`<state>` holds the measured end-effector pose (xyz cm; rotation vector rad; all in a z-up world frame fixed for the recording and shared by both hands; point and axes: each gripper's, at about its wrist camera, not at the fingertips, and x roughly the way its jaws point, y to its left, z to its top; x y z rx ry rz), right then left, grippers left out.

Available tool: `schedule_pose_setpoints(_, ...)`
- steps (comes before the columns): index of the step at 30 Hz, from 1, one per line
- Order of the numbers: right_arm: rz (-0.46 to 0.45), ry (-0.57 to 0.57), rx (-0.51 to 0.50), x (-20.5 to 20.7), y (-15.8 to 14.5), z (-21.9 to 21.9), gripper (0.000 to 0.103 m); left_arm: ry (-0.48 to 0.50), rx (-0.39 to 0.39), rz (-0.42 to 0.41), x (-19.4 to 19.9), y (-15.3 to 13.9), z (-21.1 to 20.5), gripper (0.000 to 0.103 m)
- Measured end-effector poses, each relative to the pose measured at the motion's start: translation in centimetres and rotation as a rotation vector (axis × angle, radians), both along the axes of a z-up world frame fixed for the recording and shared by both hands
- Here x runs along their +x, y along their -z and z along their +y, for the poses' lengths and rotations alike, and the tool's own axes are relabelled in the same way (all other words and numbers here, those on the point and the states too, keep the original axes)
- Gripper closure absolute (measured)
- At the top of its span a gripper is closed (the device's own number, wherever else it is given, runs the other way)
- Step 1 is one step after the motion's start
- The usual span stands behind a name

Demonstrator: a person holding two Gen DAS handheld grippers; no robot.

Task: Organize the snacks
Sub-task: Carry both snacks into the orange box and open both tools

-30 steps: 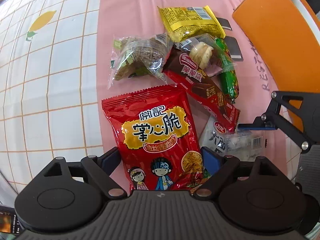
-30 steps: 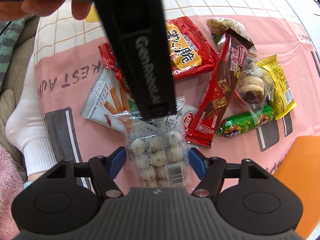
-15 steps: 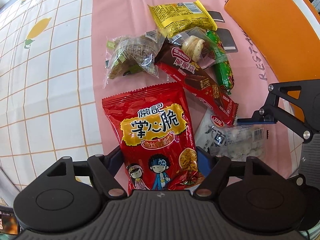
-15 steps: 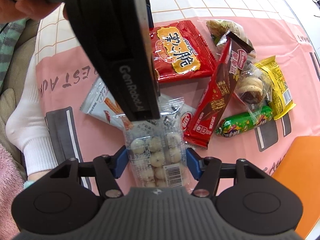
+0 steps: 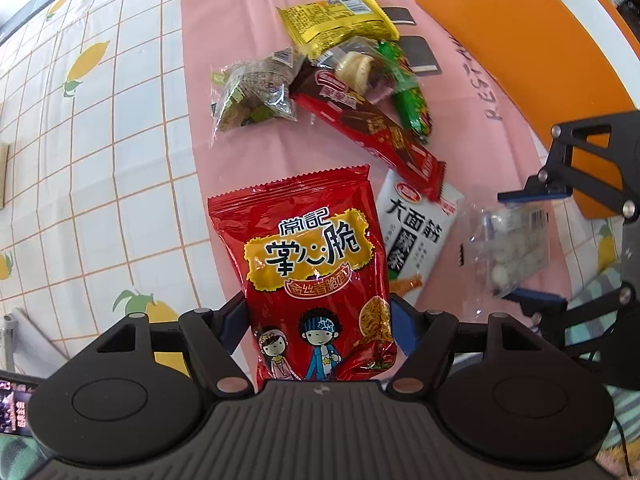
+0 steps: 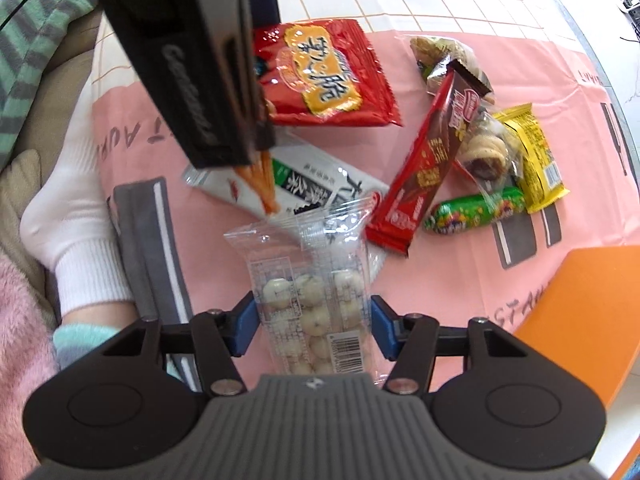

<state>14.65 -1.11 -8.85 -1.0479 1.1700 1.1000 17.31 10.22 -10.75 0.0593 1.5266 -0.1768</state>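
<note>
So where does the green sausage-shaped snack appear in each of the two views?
Left wrist view: the green sausage snack lies upper right of centre, at the far side of the pile.
Right wrist view: it lies right of centre, level across the picture.
Shared landmark: the long red chocolate wafer bar beside it.

Red snack bag (image 5: pixel 316 264), orange tray (image 5: pixel 528 52), pink-and-white checked tablecloth (image 5: pixel 120 128).

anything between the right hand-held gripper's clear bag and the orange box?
Nothing visible. The right hand-held gripper, jaws closing, grips the clear bag of white balls; only bare pink mat lies toward the orange box.
</note>
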Motion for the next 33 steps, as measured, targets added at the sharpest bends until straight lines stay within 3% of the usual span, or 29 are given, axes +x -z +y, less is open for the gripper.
schedule_pose_setpoints(9, -0.043, -0.021, 0.068, -2.4, -4.4, -3.4, 0.047, 0.058, -0.001, -0.045, -1.8, -3.6, -2.3, 0.021)
schedule_pose_setpoints(18, -0.131, -0.007, 0.087, -3.0, -9.6, -8.1, 0.047, 0.176, 0.015, -0.121, -2.6, -8.7, -7.7, 0.021)
schedule_pose_setpoints(27, -0.230, 0.090, 0.112, -1.5, -14.5, -13.6, 0.047, 0.297, 0.010, -0.228, -0.6, -13.0, -14.7, 0.021)
schedule_pose_setpoints(33, -0.252, 0.160, 0.105, 0.7, -14.7, -16.8, 0.047, 0.364, -0.007, -0.252, 1.9, -13.0, -19.4, 0.021)
